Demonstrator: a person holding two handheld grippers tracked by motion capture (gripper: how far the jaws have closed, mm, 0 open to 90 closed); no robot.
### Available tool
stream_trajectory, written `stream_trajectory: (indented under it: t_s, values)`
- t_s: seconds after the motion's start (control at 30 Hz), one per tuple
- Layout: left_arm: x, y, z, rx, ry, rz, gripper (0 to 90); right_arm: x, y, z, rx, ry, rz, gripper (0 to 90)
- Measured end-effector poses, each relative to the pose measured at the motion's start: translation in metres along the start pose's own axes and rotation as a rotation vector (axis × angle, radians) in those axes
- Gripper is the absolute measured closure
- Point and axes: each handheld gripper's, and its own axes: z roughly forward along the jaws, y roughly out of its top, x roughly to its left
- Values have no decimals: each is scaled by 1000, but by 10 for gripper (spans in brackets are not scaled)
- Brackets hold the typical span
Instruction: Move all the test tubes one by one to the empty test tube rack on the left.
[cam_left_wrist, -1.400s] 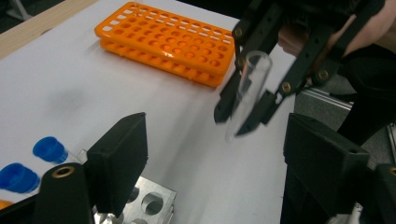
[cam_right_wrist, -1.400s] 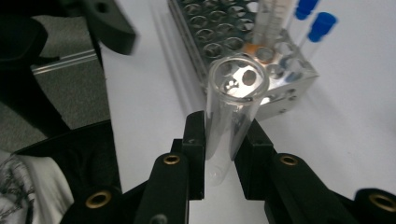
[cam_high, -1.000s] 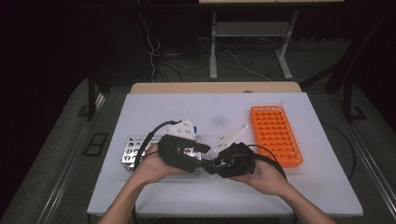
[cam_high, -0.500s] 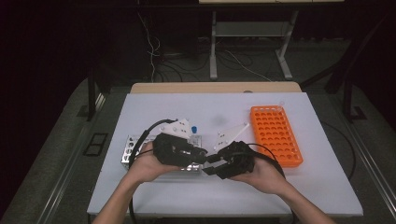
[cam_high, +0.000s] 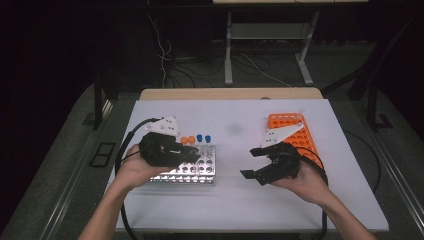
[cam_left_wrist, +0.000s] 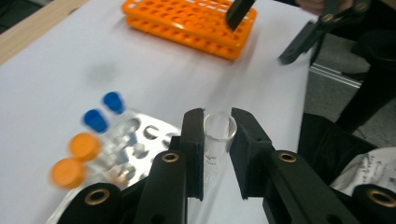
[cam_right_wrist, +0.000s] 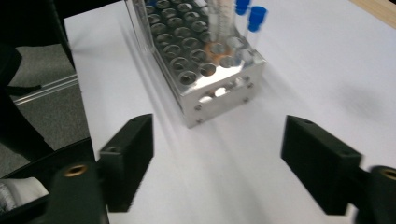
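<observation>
Tube (cam_left_wrist: 218, 133), clear glass, uncapped, open mouth up: it sits pinched between the fingers (cam_left_wrist: 192, 149) of your left gripper (cam_left_wrist: 218, 154), pads closed against both of its sides just below the rim. In the high view your left gripper (cam_high: 192, 154) hangs over the near-left part of the metal rack (cam_high: 197, 171), so the tube is above that rack; whether its lower end already sits in a hole cannot be told.

Metal rack, shiny, drilled with rows of round holes, lying on the white table (cam_high: 235, 210) left of centre. In the right gripper view its near corner (cam_right_wrist: 219, 88) faces you.

Capped tubes, four, upright at the far edge of the rack: two with orange caps (cam_high: 187, 140) side by side, two with blue caps (cam_high: 203, 137) just right of them. In the left gripper view the orange caps (cam_left_wrist: 77, 158) are nearest, the blue caps (cam_left_wrist: 103, 111) beyond; all blurred.

Orange rack (cam_high: 300, 137), plastic, many holes, at the right part of the table, well apart from the metal rack. Also seen at the top of the left gripper view (cam_left_wrist: 187, 23).

Right gripper (cam_high: 254, 162): your fingers (cam_right_wrist: 128, 158) are spread wide with nothing between them, held over bare table between the two racks, pointing toward the metal rack.
</observation>
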Motion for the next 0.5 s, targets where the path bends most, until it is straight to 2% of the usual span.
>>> stream_trajectory:
  t_s: [0.1, 0.2, 0.23, 0.27, 0.5]
  values:
    - [6, -2, -7, -5, 21, -13, 747, -5, -7, -6, -3, -15, 31, 101]
    - [12, -4, -12, -6, 49, -23, 747, -10, -16, -13, -12, -26, 63, 91]
    - [15, -5, -13, -7, 55, -25, 747, -12, -19, -14, -18, -28, 75, 24]
    - [17, -5, -14, -5, 63, -29, 748, -14, -23, -16, -15, -28, 85, 5]
    - [31, -10, -17, -2, 110, -49, 748, -31, -48, -30, -52, -64, 153, 4]
